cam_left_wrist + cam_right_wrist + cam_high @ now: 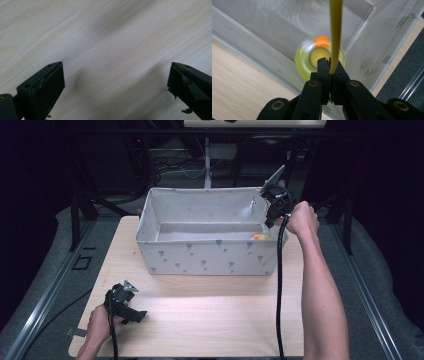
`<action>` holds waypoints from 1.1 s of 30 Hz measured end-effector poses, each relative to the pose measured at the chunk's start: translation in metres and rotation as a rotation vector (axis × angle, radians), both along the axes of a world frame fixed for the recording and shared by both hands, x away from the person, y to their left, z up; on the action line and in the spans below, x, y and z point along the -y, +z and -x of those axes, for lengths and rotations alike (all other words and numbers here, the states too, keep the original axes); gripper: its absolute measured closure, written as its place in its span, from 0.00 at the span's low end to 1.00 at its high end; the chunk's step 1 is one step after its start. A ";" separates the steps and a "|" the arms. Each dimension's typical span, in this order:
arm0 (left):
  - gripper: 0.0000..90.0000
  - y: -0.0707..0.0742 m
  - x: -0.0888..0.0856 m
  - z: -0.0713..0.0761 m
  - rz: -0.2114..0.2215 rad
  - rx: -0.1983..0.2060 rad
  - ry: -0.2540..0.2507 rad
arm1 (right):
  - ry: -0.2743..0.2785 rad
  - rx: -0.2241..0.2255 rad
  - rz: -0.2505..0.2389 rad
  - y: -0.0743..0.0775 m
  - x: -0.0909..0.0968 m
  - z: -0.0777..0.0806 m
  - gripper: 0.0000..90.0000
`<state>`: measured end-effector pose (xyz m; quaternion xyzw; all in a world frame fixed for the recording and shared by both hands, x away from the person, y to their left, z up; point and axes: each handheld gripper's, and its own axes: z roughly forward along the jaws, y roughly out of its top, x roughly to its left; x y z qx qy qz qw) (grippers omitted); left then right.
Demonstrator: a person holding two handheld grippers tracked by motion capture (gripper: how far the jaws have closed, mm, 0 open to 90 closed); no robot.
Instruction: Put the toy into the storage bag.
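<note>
Two tools are in play at a pale wooden bench (200, 315). The left tool (131, 309) sits low at the near left corner of the bench, held in the person's left hand (100, 325); in the left gripper view its jaws stand wide apart with bare wood grain between them and nothing in their grip.

A grey fabric bin (210, 257) printed with small dark motifs stands at the far middle of the bench, its opening upward. The right hand (302, 217) holds the right tool (270, 220) over the bin's far right corner, pointing down into it, with a black cable (279, 285) trailing back along the forearm toward the near edge.

In the right gripper view the right tool (329, 71) has its jaws pressed together on the lower end of a thin yellow strip (335, 32), which runs straight up out of the top of the picture. Below the jaws, on the bin's floor in its corner, lies a round yellow-green toy (304, 62) with a ring-shaped middle, an orange blob (322, 41) and a pale blob beside it on its top; these are blurred. From the high view the same object shows as a small orange and yellow patch (260, 237) just inside the bin's right wall. Whether the strip joins the toy cannot be told.
</note>
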<state>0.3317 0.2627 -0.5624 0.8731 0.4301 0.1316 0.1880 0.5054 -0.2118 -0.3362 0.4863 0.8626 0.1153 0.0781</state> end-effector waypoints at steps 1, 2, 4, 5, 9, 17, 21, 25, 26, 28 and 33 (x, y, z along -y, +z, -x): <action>0.01 0.000 0.000 0.000 0.001 -0.001 -0.001 | -0.002 0.006 -0.003 -0.002 0.001 0.000 0.98; 0.01 0.000 0.000 0.000 0.002 -0.001 -0.002 | 0.000 -0.003 0.002 -0.004 0.002 0.001 0.98; 0.01 0.000 0.000 0.000 0.003 -0.002 -0.004 | -0.006 -0.009 0.003 -0.007 0.005 0.001 0.98; 0.01 0.000 0.001 0.000 0.003 -0.002 -0.006 | -0.011 -0.013 0.001 -0.009 0.006 0.001 0.98; 0.01 0.000 0.001 0.000 -0.001 -0.003 -0.009 | -0.025 -0.036 -0.009 -0.020 0.012 0.002 0.98; 0.01 -0.001 0.001 -0.001 0.001 -0.009 -0.009 | -0.044 -0.072 -0.034 -0.036 0.019 0.001 0.98; 0.01 -0.001 0.001 0.000 0.001 -0.007 -0.012 | -0.047 -0.080 -0.037 -0.041 0.018 0.000 0.98; 0.01 -0.001 0.001 0.000 0.006 -0.005 -0.013 | -0.051 -0.104 -0.039 -0.046 0.018 -0.001 0.97; 0.01 0.000 0.001 0.000 0.004 -0.007 -0.014 | -0.053 -0.107 -0.033 -0.048 0.019 -0.002 0.97; 0.01 0.000 0.001 0.000 0.004 -0.002 -0.013 | -0.063 -0.110 -0.040 -0.050 0.019 -0.002 0.97; 0.01 0.000 0.002 0.000 0.001 -0.004 -0.016 | -0.061 -0.125 -0.017 -0.050 0.017 -0.002 0.97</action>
